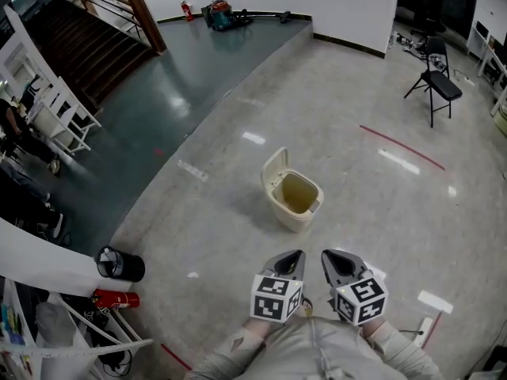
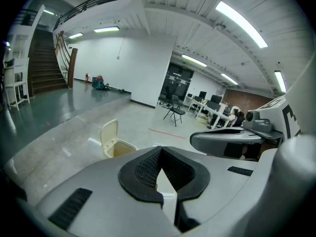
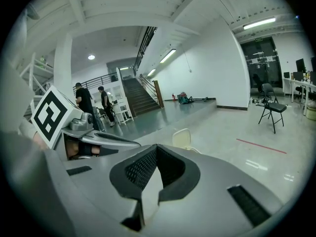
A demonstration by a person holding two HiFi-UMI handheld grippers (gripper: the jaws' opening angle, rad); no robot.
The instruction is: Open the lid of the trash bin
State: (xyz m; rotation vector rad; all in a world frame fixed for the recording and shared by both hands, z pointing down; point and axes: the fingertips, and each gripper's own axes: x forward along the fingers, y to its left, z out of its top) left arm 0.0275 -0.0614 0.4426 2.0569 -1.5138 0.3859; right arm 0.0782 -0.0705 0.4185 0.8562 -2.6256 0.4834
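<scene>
Cream trash bin (image 1: 293, 200) on pale floor, mid-scene, well apart from both tongs. Its lid (image 1: 275, 167) tipped up at far-left rim, near upright; inside open to view, looks empty. Same in left gripper view: trash bin (image 2: 118, 148) w/ lid (image 2: 109, 131) raised, left of centre. In right gripper view, only lid (image 3: 181, 138) peeking over the jaws.

At near edge, close to the body: left gripper (image 1: 291, 258) and right gripper (image 1: 336, 261) side by side, tips aimed toward the bin. Both w/ jaws closed tip to tip, gripping nothing; only floor seen through the gap behind the tips.

Step, judging by the lid: opening looks done already, tongs idle. Next move prob. none on the lid. If more wanted, calls for walking closer first, then parting the jaws.

Further out: red line (image 1: 400, 146) on floor to right, folding chair (image 1: 434, 81) far right, stairs (image 1: 87, 42) far left, black pail (image 1: 119, 264) near left.
</scene>
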